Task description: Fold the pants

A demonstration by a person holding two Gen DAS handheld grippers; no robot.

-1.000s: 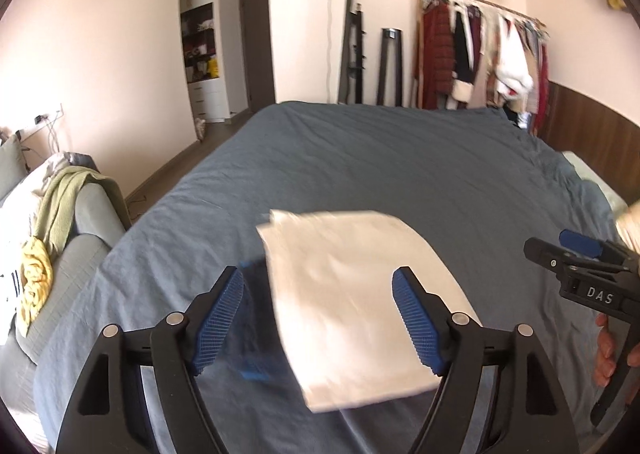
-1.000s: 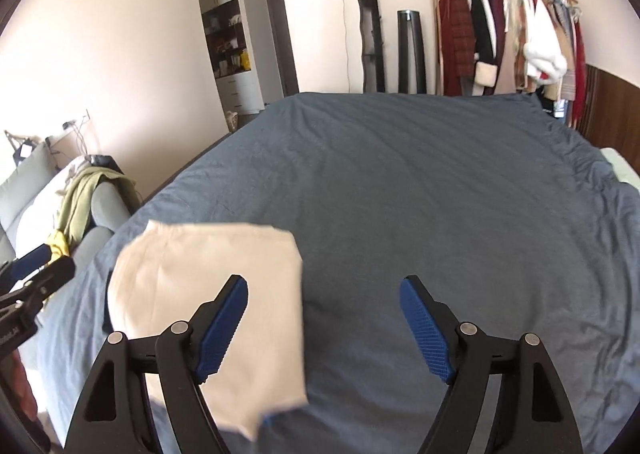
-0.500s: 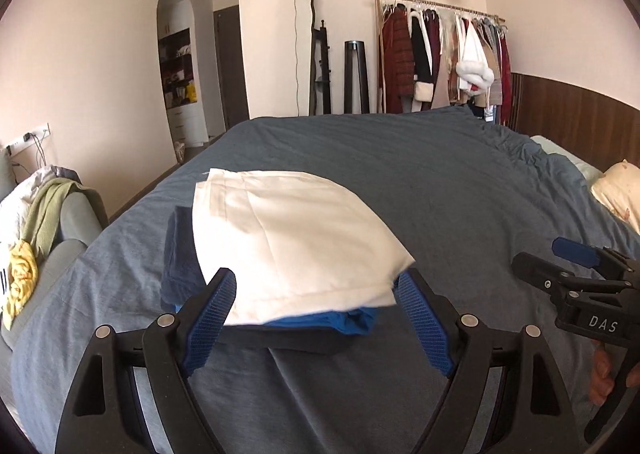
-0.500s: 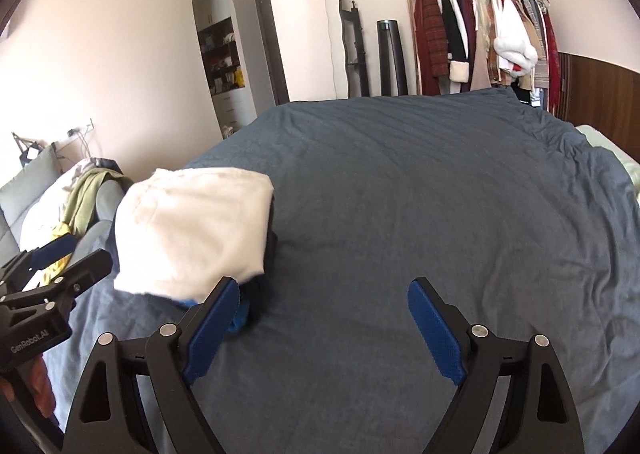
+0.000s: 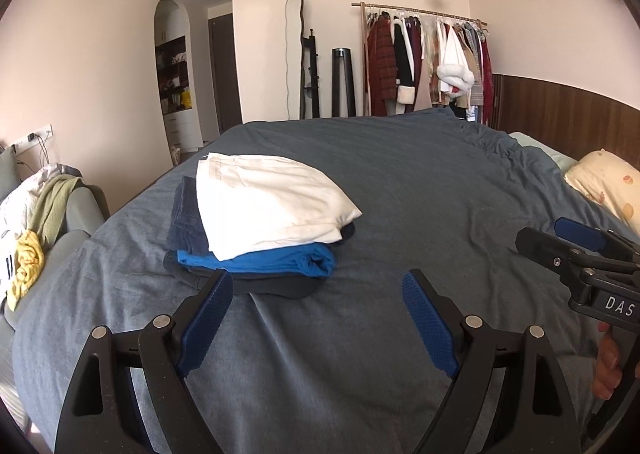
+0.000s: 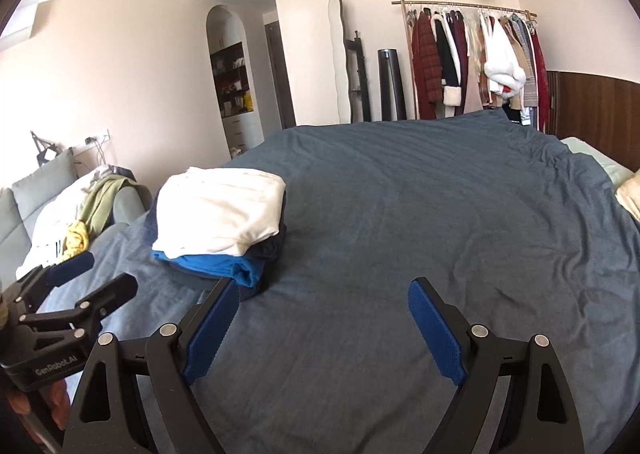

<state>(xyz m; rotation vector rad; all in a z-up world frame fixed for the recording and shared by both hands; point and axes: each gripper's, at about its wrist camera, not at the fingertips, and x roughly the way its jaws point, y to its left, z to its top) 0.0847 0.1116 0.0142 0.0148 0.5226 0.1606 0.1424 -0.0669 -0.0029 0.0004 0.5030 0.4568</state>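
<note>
Pants (image 5: 267, 201), folded white, are lying atop a stack (image 5: 256, 258) on the bed (image 5: 420, 182), just beyond the left claw (image 5: 316, 318), ahead-left of the right claw (image 6: 323, 324). Both claws are gaping wide, having just been opening, nothing between them.

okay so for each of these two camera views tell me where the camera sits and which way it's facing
Left wrist: sits behind the left tool, facing across the bed toward the clothes rack; its open fingers show, plus the right tool and a hand at the right edge.
Right wrist: sits behind the right tool, facing the same way; the left tool shows at the left edge.
Shared: the folded stack, white pants on top, on the bed.
</note>
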